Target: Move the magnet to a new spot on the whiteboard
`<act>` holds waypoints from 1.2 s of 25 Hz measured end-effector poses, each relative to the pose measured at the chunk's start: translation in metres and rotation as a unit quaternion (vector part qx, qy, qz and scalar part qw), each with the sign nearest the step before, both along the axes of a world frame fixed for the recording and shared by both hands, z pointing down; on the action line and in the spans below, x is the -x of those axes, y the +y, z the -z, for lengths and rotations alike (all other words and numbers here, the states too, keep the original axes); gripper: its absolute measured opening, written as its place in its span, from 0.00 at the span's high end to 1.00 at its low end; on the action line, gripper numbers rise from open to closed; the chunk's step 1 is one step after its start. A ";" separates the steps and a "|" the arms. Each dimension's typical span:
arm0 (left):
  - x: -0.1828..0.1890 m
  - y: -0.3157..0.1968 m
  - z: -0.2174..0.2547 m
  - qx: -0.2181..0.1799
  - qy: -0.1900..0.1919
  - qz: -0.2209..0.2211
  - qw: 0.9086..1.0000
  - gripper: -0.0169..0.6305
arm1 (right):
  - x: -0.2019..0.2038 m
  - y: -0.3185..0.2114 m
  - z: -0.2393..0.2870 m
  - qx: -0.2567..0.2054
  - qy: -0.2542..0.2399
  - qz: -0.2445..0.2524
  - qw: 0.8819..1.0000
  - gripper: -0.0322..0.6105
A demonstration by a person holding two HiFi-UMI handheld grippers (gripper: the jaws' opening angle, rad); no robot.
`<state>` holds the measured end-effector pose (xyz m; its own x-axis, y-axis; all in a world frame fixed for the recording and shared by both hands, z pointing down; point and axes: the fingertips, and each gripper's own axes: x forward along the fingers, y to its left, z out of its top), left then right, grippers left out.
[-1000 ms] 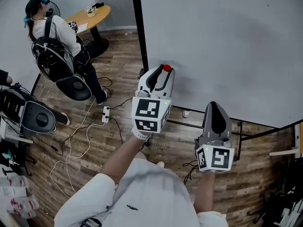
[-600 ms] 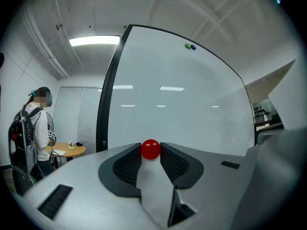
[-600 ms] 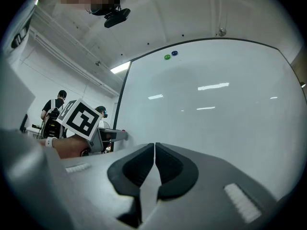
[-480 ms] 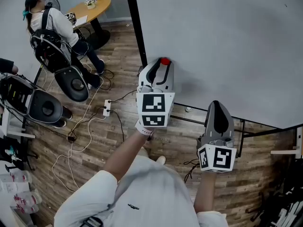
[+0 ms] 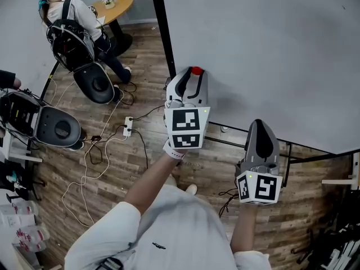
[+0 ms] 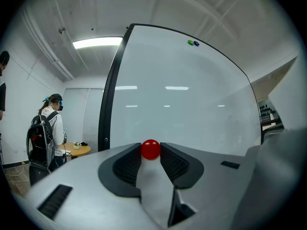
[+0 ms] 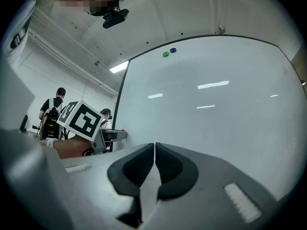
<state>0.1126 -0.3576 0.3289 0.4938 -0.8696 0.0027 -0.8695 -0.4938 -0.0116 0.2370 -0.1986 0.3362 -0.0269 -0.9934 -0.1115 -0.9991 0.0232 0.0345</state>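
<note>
A small red ball magnet sits pinched between the tips of my left gripper, close against the lower left area of the whiteboard. The left gripper view shows the magnet squeezed between both pads, with the board right ahead. My right gripper hangs lower and to the right, near the board's bottom edge. Its jaws are shut with nothing in them. The left gripper also shows at the left of the right gripper view.
A green magnet and a blue magnet stick near the board's top. The board's black frame post stands at left. A person with a backpack, office chairs, a round wooden table and floor cables lie to the left.
My left gripper with the red magnet has shifted slightly up along the board. The right gripper has barely moved. The person with the backpack has moved away toward the table.
</note>
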 end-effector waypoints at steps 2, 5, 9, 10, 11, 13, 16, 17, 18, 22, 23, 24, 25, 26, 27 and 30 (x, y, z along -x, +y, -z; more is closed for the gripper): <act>0.001 0.000 -0.001 0.001 0.000 -0.005 1.000 0.78 | 0.001 0.001 0.000 -0.001 0.000 -0.001 1.000 0.94; 0.002 -0.001 0.000 0.003 -0.001 -0.013 1.000 0.78 | 0.002 -0.001 0.002 -0.002 -0.001 -0.001 1.000 0.94; 0.005 0.007 0.003 -0.002 0.004 -0.023 1.000 0.77 | 0.006 0.003 0.004 -0.005 -0.002 -0.002 1.000 0.94; 0.006 0.011 0.003 -0.002 0.006 -0.027 1.000 0.77 | 0.007 0.006 0.004 -0.006 -0.002 -0.002 1.000 0.94; 0.007 0.015 0.002 -0.002 0.007 -0.030 1.000 0.77 | 0.009 0.008 0.005 -0.008 -0.002 -0.003 1.000 0.94; 0.010 0.023 0.002 -0.003 0.006 -0.032 0.999 0.77 | 0.012 0.013 0.006 -0.010 -0.002 -0.004 1.000 0.94; 0.016 0.033 0.004 -0.007 0.004 -0.035 0.999 0.77 | 0.018 0.019 0.009 -0.014 -0.001 -0.004 1.000 0.94; 0.017 0.036 0.005 -0.009 0.003 -0.039 0.999 0.77 | 0.019 0.021 0.010 -0.016 0.000 -0.005 1.000 0.94; 0.018 0.040 0.005 -0.010 0.003 -0.044 0.999 0.77 | 0.021 0.023 0.011 -0.017 0.000 -0.005 1.000 0.94; 0.024 0.057 0.007 -0.013 0.003 -0.059 0.998 0.84 | 0.026 0.034 0.016 -0.019 0.003 -0.007 1.000 0.94; 0.028 0.061 0.007 -0.015 0.004 -0.059 0.998 0.86 | 0.027 0.036 0.017 -0.020 0.004 -0.008 1.000 0.94; 0.032 0.065 0.007 -0.016 0.005 -0.059 0.998 0.88 | 0.029 0.039 0.017 -0.021 0.005 -0.008 1.000 0.94; 0.036 0.070 0.007 -0.017 0.007 -0.061 0.998 0.91 | 0.030 0.041 0.017 -0.022 0.006 -0.009 1.000 0.94; 0.039 0.075 0.006 -0.015 0.010 -0.066 0.998 0.92 | 0.032 0.043 0.017 -0.023 0.006 -0.009 1.000 0.94; 0.042 0.081 0.005 -0.010 0.012 -0.074 0.997 0.94 | 0.034 0.046 0.018 -0.023 0.007 -0.009 1.000 0.94; 0.051 0.099 -0.001 -0.001 0.011 -0.089 0.996 0.96 | 0.039 0.054 0.018 -0.024 0.007 -0.010 1.000 0.94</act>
